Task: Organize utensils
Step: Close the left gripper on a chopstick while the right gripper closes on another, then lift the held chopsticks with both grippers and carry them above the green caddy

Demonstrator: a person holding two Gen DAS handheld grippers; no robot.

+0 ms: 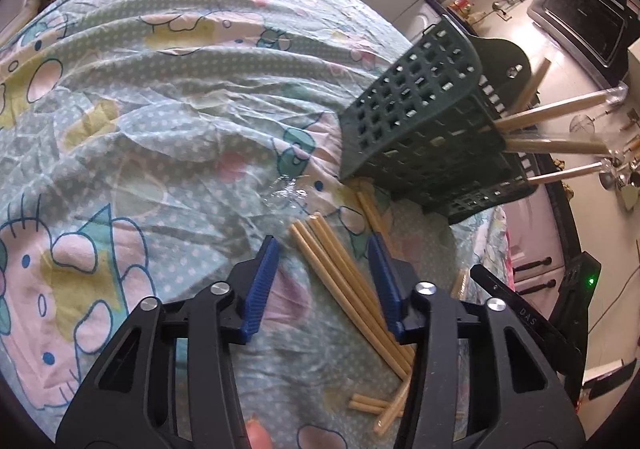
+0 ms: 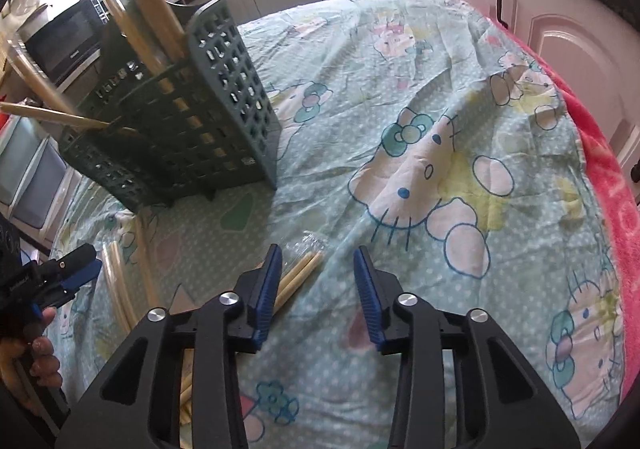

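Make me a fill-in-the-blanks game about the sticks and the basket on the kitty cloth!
1. The utensil basket with the square holes is dark ____.
2. The loose wooden sticks lie on the ____, not in the basket.
3. In the left wrist view, sticks lie between the fingers of the ____ gripper.
4. The grip pads on the right gripper are coloured ____.

Missing words: green; tablecloth; left; blue

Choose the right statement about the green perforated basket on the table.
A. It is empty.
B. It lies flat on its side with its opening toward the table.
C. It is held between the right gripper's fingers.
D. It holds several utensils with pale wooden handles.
D: pale wooden handles stick out of the green perforated basket, which stands on the tablecloth, untouched by either gripper.
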